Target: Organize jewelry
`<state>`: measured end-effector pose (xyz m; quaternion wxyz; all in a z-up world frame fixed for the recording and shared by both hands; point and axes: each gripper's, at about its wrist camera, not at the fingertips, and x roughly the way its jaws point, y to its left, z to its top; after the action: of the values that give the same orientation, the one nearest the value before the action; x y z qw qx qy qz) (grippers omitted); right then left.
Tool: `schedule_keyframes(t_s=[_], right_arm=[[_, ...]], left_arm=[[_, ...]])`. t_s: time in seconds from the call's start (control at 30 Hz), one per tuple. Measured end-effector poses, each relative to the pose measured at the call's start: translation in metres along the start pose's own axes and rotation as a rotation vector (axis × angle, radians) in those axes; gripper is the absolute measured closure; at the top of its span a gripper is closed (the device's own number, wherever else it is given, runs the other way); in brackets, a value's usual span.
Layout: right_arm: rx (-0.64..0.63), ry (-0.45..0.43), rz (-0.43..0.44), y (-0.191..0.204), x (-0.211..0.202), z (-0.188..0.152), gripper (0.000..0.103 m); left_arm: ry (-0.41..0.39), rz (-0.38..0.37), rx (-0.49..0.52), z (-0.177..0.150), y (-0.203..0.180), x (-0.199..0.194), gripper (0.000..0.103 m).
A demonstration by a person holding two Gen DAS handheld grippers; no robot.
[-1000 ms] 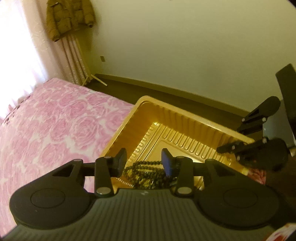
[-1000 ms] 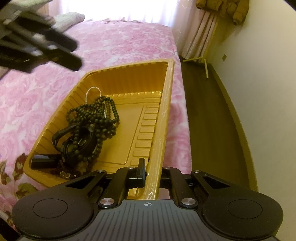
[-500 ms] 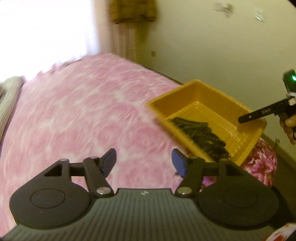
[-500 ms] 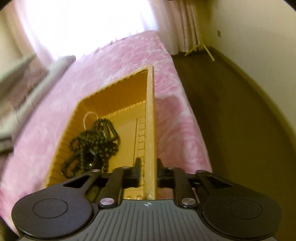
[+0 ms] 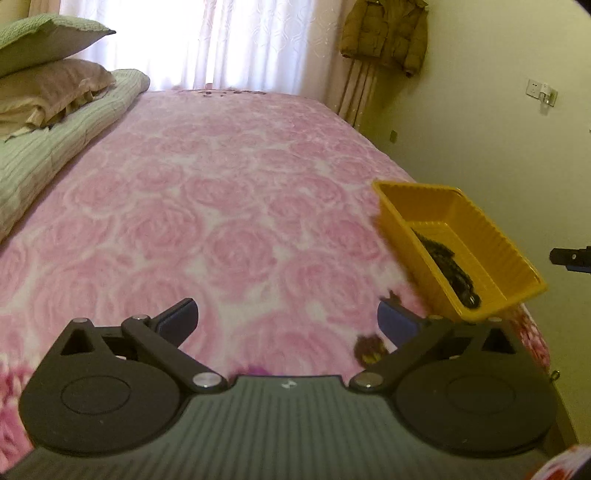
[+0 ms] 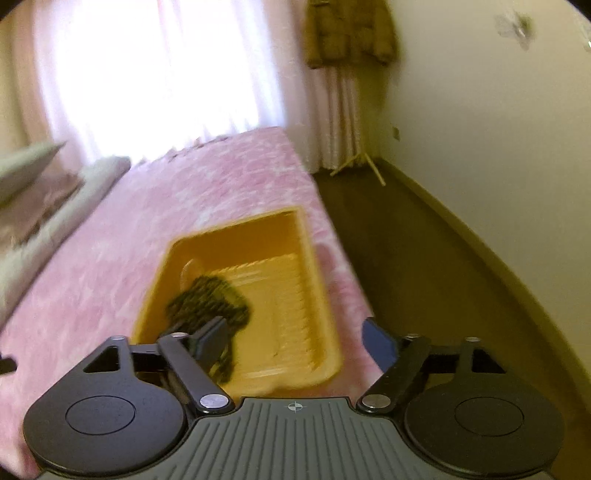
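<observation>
- My left gripper [image 5: 286, 319]: jaws opening wide, nothing between them, over the pink bedspread [image 5: 229, 206].
- My right gripper [image 6: 295, 338]: jaws opening, clear of the tray [image 6: 317, 295] rim below.
- Tray at the bed's right edge; dark beads [image 6: 210, 299] heaped inside.
- Left view alone: pillows [image 5: 48, 74], wall socket [image 5: 541, 90].
- Right view alone: floor [image 6: 424, 258], blurred.
- Farthest: coat [image 5: 384, 29] by the curtain.
</observation>
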<state>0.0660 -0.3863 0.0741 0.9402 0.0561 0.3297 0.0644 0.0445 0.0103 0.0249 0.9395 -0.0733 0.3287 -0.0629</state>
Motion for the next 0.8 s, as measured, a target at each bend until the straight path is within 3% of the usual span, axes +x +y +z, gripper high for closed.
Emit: schedule_keyframes(t_s=[0.2,0.33,0.53,0.8], right_arm=[[-0.059,0.117,0.058,0.052,-0.004,-0.041,0.019],[-0.091,0.170,0.051,0.075,0.000,-0.060,0.019],[-0.054,0.212,0.082,0.088,0.003,-0.070,0.019],[-0.081,0.221,0.060,0.100,0.003,-0.072,0.019]], left_arm=[[0.050,0.040,-0.052,-0.027,-0.009,-0.015,0.000],[0.092,0.059,-0.073,-0.037,-0.016,-0.021,0.001],[0.122,0.070,-0.064,-0.049,-0.030,-0.023,0.001],[0.139,0.082,-0.065,-0.052,-0.036,-0.020,0.001]])
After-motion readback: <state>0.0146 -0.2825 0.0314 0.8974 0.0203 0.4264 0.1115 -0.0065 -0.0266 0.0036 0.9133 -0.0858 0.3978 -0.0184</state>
